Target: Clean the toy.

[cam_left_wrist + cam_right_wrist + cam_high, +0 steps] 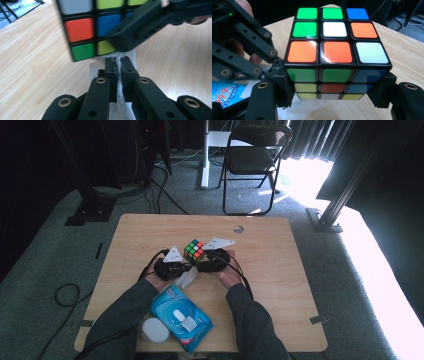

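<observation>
We have the Rubik's cube (194, 250) clamped btw the right gripper (202, 263) jaws, lifted near the table's (280, 270) centre, while the left gripper (187, 268) is clenched on a white wet wipe (120, 53) pressed to the cube's underside. Judged approx mid-task: wipe is drawn and in contact w/ one face, the other faces presumably left to wipe, then cube to set down. Surface is a light wood table w/ a blue wet-wipe pack (180, 316) and a white round container (154, 329) at the near edge; room is dark, grey carpet, a folding chair (255, 155) beyond the far edge, sunlight at right.
</observation>
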